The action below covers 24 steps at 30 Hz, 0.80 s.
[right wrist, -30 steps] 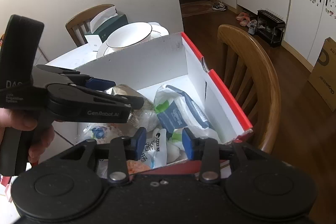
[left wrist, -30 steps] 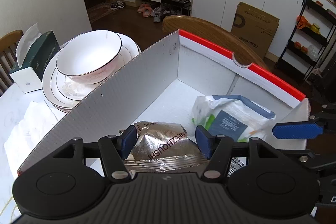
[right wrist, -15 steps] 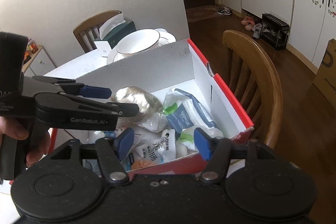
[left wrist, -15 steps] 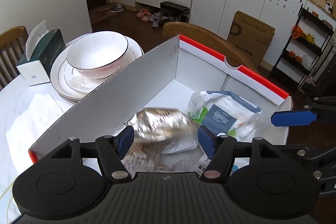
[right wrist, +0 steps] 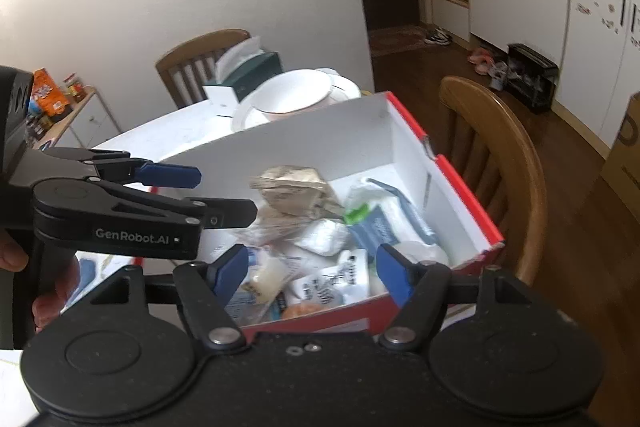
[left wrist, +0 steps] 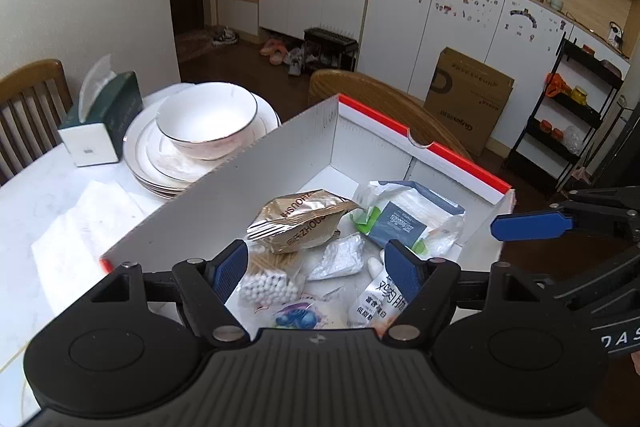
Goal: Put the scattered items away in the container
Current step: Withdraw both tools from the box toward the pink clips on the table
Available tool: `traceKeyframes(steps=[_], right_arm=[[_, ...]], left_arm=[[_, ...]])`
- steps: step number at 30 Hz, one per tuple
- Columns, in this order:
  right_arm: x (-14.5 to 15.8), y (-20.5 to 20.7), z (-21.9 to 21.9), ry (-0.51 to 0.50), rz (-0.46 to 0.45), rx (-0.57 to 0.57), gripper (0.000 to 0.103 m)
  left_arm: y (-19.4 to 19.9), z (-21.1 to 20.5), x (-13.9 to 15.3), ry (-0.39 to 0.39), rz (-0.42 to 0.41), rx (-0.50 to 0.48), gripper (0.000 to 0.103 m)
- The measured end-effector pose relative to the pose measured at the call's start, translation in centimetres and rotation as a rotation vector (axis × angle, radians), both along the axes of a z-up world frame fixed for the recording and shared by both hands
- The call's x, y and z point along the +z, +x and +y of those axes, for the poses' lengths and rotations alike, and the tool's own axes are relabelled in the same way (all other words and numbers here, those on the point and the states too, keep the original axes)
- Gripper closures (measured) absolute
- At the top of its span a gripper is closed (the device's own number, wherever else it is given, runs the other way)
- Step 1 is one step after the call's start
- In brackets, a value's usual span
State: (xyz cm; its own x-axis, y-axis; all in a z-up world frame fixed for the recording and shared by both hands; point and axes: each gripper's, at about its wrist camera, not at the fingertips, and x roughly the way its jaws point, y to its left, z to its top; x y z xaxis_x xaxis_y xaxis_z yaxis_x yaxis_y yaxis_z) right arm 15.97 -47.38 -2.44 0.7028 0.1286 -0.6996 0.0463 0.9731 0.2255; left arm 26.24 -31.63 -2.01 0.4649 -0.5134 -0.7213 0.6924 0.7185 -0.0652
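Nearest of all, the left hand-held gripper (left wrist: 316, 269) hangs over the near end of the box (left wrist: 240, 187), and its jaws are opening with nothing pinched between them. The right hand-held gripper (right wrist: 308, 273) hangs over the box's near wall from the other side, and its jaws are opening too, also with nothing in them. Just under them, at the near end of the box, lie a bag of cotton swabs (left wrist: 268, 283), a small clear bag (left wrist: 340, 259) and a white pouch with black writing (left wrist: 378, 301). These look light and soft, so they would squash and slide if squeezed; the best place to pinch one is likely a flat sealed edge. A bit farther in sits the shiny gold packet (left wrist: 300, 219), crinkly and likely slippery, with a ridged seam that looks good to grab. Beside it, toward the red-edged side, rests a puffy white and blue packet (left wrist: 404, 219), soft and light too. Past the box's far wall, on the tabletop (left wrist: 36, 187), stands a stack of plates with a bowl (left wrist: 206, 119) and a tissue box (left wrist: 104, 119); those could break or tip. The left hand-held gripper's body hides the box's near corner, so what lies there cannot be told. The right view is blurry, and the small things at the bottom are hard to name. No loose item shows on the tabletop parts in view.
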Motion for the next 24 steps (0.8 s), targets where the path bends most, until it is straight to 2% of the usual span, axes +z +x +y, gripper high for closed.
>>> traceKeyframes(steps=[4,7,11,15,19,24], right_arm=[[0.5,-0.6,1.5,-0.020,-0.025,0.025,0.025],[0.9,-1.0,2.8,-0.034,-0.040,0.044,0.022],[1.4,-1.6,4.7,-0.055,-0.056,0.062,0.020],[1.8,-2.0,6.3,-0.035,-0.055,0.063,0.019],[2.2,-2.5,8.2,-0.034,-0.062,0.075,0.013],[2.7,-3.2,11.1,-0.055,-0.079,0.102,0.010]], left_arm=[[-1.2,1.8,1.0,-0.012,-0.049,0.029,0.028],[-1.7,3.5,1.6,-0.031,-0.053,0.053,0.028],[-2.7,6.1,2.2,-0.053,-0.060,0.072,0.028],[-3.7,9.0,3.0,-0.059,-0.090,0.097,0.028],[-4.4,12.2,3.8,-0.075,-0.095,0.119,0.028],[-5.0,16.0,4.4,-0.099,-0.086,0.150,0.024]])
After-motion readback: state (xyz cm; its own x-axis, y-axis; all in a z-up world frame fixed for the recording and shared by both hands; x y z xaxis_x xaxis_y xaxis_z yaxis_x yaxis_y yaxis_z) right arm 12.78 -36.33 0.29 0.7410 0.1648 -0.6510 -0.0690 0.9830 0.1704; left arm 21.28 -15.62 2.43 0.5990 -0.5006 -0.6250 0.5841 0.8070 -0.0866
